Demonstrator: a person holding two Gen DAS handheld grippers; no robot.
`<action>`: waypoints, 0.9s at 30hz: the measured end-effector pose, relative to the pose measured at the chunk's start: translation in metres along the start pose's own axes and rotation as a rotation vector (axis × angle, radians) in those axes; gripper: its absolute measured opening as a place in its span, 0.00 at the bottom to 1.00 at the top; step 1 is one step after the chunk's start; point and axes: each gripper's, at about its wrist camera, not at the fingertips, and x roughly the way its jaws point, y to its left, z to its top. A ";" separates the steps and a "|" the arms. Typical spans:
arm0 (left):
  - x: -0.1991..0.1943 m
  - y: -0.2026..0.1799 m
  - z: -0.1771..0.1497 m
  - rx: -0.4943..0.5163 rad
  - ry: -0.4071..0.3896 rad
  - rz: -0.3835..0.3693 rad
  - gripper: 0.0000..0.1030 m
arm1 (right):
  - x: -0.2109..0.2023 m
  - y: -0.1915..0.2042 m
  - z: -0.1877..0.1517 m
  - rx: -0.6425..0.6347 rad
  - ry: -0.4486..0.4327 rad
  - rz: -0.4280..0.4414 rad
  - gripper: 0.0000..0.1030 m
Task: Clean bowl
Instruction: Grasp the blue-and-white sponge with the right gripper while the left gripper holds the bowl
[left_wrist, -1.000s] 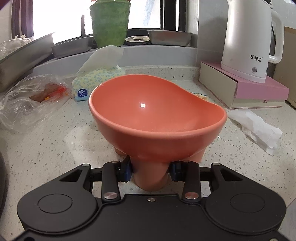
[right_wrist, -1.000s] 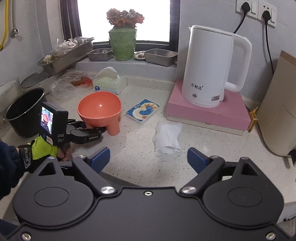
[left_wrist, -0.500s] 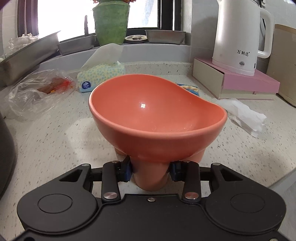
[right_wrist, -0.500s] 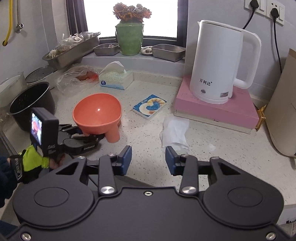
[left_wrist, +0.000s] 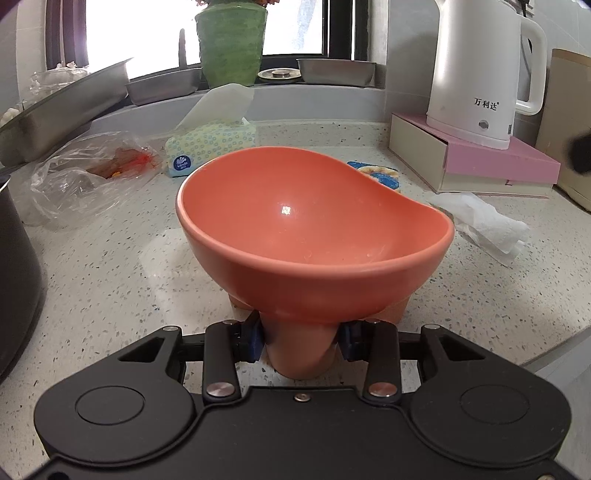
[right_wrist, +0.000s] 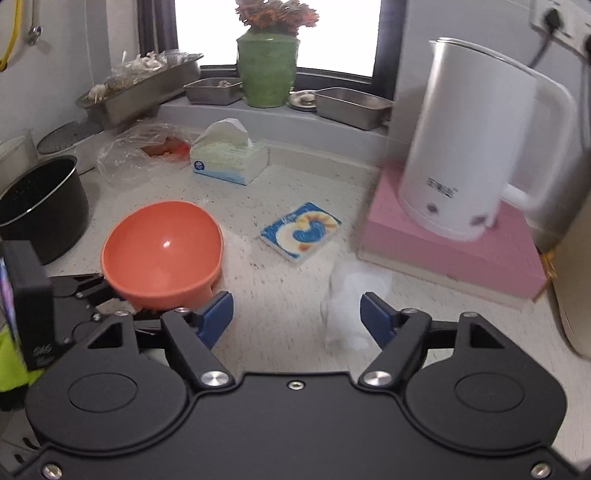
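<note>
Desk: speckled pale stone desk (right_wrist: 295, 295) under a bright window, with a grey sill behind carrying steel trays and a green vase (right_wrist: 267, 72) of dried flowers.
Kettle: white electric kettle (right_wrist: 476, 144) at the right, upright on a pink box (right_wrist: 454, 258); blurred in the right wrist view.
Pot: dark pot (right_wrist: 40, 206) at the left edge of the desk, just behind the left claw's body.
Bowl: salmon-orange footed bowl (left_wrist: 314, 236) sits left of centre on the desk, open side up, rim tilted lower toward the left wrist camera; inside looks bare apart from a light glint.
Left claw: left claw (left_wrist: 301, 341) is clamped on the bowl's foot, blue pads pressing it from both sides, low by the desk.
Right claw: right claw (right_wrist: 297, 317) hangs with jaws well apart and nothing between them, above the desk to the right of the bowl.
Plastic bag: crumpled clear bag (left_wrist: 85, 177) with reddish scraps, behind and left of the bowl.
Tissue box: tissue box (right_wrist: 229, 160) with one sheet sticking up, behind the bowl, near the sill.
Paper towel: crumpled white paper towel (left_wrist: 484, 225) lies right of the bowl, in front of the pink box; in the right wrist view it is a blur just beyond the right claw's right finger.
Sponge: blue, white and yellow sponge (right_wrist: 301, 230) lies flat between bowl and pink box, touching neither.
</note>
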 end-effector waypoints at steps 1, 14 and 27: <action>0.000 0.001 0.000 0.001 -0.002 -0.003 0.37 | 0.008 0.001 0.005 0.000 0.008 0.004 0.83; -0.002 -0.002 -0.001 -0.003 -0.002 0.006 0.37 | 0.123 -0.010 0.056 0.129 0.165 0.016 0.97; -0.004 -0.005 -0.002 -0.033 -0.005 0.035 0.37 | 0.224 -0.020 0.081 0.282 0.321 -0.001 0.97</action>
